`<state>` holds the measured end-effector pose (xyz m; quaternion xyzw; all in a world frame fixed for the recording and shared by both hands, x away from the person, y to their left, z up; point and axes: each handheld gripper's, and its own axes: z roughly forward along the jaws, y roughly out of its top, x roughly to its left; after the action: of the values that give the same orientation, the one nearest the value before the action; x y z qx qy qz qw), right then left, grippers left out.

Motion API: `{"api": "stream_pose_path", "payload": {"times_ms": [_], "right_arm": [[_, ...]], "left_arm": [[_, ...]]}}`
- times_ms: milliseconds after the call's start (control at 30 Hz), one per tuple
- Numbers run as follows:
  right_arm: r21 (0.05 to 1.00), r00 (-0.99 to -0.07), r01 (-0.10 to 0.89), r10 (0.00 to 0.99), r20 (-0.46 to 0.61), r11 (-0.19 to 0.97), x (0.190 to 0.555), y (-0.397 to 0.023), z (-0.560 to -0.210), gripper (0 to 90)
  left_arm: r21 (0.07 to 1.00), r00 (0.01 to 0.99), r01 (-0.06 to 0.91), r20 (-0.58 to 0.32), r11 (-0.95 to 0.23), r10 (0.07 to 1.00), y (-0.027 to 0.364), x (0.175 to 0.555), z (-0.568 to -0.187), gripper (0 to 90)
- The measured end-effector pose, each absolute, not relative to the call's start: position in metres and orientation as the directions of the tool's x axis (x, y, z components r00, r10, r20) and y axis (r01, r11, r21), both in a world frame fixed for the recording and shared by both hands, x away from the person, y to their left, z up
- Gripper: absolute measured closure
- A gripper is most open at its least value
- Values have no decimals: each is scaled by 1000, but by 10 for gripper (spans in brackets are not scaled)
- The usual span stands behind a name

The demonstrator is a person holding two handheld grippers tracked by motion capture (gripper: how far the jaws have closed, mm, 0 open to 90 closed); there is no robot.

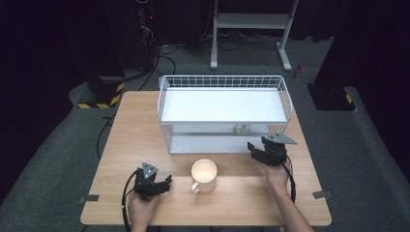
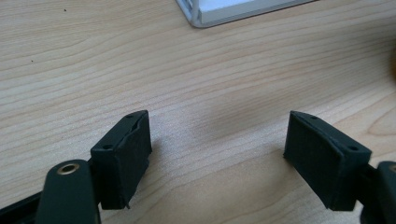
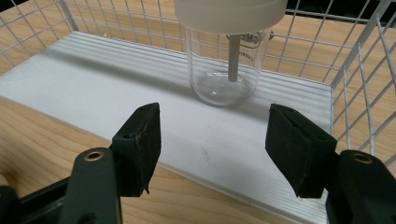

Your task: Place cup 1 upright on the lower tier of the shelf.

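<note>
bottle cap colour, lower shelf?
White, on the clear bottle; the right gripper view shows it best.

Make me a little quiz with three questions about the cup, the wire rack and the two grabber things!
1. True or false: the left gripper is holding the mug.
2. What stands on the lower shelf of the white wire rack in front of the right gripper? A) a clear bottle with a white cap B) a red ball C) a spoon
3. Fill in: the mug stands on the wooden ____, between the two grippers.

Key:
1. False. Its jaws are open over bare wood, apart from the mug.
2. A, the clear bottle, which stands beyond the open jaws.
3. table
</note>
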<state>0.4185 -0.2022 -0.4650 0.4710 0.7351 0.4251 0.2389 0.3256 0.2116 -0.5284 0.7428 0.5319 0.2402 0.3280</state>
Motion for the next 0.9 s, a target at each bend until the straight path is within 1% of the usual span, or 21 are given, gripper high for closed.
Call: {"api": "stream_pose_path", "payload": {"times_ms": [300, 467, 900], "right_arm": [[857, -451, 481, 890, 60, 186, 414, -205, -463, 354], [859, -467, 470, 883, 47, 202, 409, -207, -461, 352], [864, -458, 470, 887, 63, 181, 401, -216, -459, 351]], "left_arm": [[742, 319, 633, 7, -219, 948, 212, 326, -528, 229], [742, 318, 634, 5, -216, 948, 211, 325, -528, 229], [742, 319, 633, 7, -219, 948, 212, 325, -528, 229]]}}
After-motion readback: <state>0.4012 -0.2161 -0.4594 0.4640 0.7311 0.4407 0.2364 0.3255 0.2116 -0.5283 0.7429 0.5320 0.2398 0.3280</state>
